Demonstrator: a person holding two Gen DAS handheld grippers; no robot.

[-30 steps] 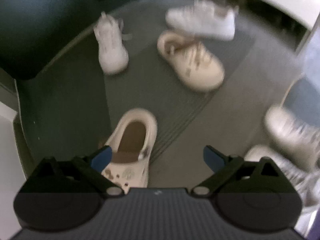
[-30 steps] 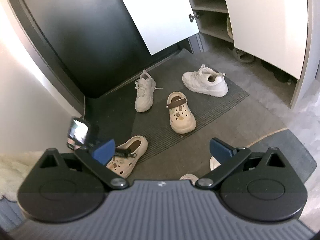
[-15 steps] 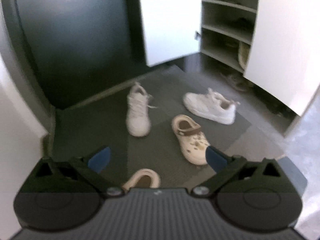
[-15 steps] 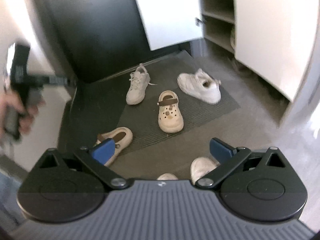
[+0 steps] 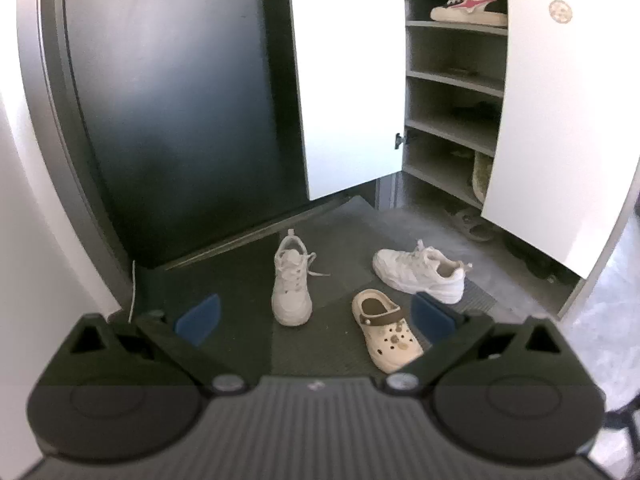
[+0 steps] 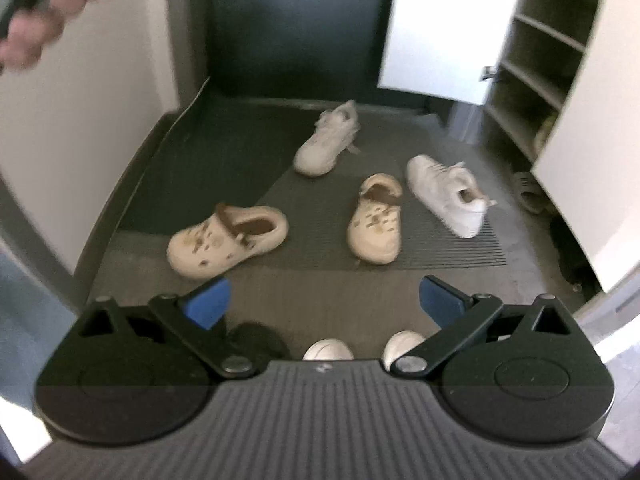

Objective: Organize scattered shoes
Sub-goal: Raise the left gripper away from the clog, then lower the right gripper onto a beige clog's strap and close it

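Several shoes lie scattered on a dark door mat (image 5: 240,288). A white sneaker (image 5: 291,282) points toward me and a second white sneaker (image 5: 420,273) lies to its right. A cream clog (image 5: 386,330) sits in front of them. In the right wrist view the same sneakers (image 6: 326,144) (image 6: 446,194) and clog (image 6: 376,220) show, plus a second cream clog (image 6: 228,240) at the left. My left gripper (image 5: 316,316) is open and held high above the floor. Low over the mat's near edge, my right gripper (image 6: 324,300) is open and holds nothing.
A shoe cabinet (image 5: 452,92) stands open at the right, its white doors (image 5: 352,76) swung out, a red-and-white sneaker (image 5: 468,6) on its top shelf. Sandals (image 5: 472,224) lie by its base. A hand (image 6: 36,20) shows at top left. Two shoe toes (image 6: 328,350) peek below.
My left gripper has risen and tilted up, so the cabinet shelves now show and the near clog has left its view. My right gripper has swung left and lower toward the mat.
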